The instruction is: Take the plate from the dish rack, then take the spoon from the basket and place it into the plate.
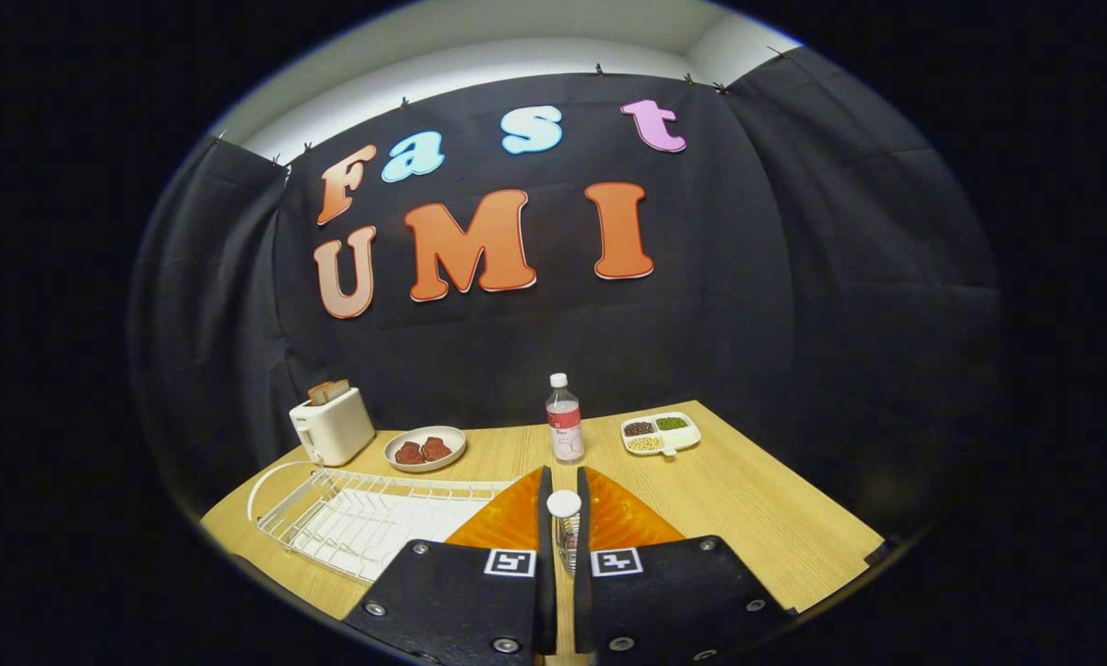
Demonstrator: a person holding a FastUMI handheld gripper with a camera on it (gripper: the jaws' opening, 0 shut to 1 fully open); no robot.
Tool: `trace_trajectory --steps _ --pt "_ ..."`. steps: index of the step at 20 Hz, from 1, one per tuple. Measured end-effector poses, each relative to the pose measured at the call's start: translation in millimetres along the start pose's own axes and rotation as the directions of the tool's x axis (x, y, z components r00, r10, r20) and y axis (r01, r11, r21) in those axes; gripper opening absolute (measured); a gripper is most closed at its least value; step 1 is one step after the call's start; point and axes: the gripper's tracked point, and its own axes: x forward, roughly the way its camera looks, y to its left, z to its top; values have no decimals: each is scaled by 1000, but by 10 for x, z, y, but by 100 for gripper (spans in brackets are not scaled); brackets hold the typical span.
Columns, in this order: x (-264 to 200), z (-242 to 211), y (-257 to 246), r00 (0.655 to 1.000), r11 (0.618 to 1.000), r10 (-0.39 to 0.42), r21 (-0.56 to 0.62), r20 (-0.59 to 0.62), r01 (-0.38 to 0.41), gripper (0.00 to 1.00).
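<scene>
1. One rack point(331, 523) is the starting point. It sits on the table point(756, 518) just left of the fingers, touching or nearly touching the left one. From this angle its wires look bare, and I cannot make out a plate standing in them.
2. Gripper point(564, 476): the fingers are almost together with only a narrow slot between them. A small capped bottle point(564, 504) sits in that slot, cap up at the tips. I cannot tell whether both fingers press on it or it just stands in the gap.
3. Beyond the tips, dead ahead, is a taller bottle point(564, 421) with a label band.
4. Beyond the rack, ahead-left, is a dish point(456, 440) with two red-brown pieces on it. Further left is a toaster point(336, 430) with bread in the slot.
5. Ahead-right of the fingers, well apart from the rack, is a divided tray point(692, 435) of beans.
6. Step, my read: step one (plate out of rack) has not started. The gripper points past the rack rather than at it, and nothing of the task is in the fingers.
7. Next move, my read:
   - Free the slot of the small bottle if it is held.
   - Swing left and tilt down over the rack, then confirm where the plate is.
   - Widen the fingers and come onto a rim edge-on.
   - Spoon and basket come after that, so find them once the plate is out.
</scene>
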Motion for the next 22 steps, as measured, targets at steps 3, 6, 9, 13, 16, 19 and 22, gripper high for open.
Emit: trace_trajectory --steps 3,6,9,13,16,19,22 --pt "-279 226 179 997 997 73 13 20 -73 7" --pt "-503 338 335 990 991 137 7 32 -137 7" --pt "-714 281 562 975 975 222 -26 30 -222 7" --pt "-879 26 831 946 945 325 -34 -11 -325 7" --pt "-936 -239 966 925 922 376 -79 -56 -379 7" --pt "-1007 -501 1079 897 897 429 -71 -104 -437 7" --pt "-1017 -799 1094 873 881 461 -35 -158 -472 7"
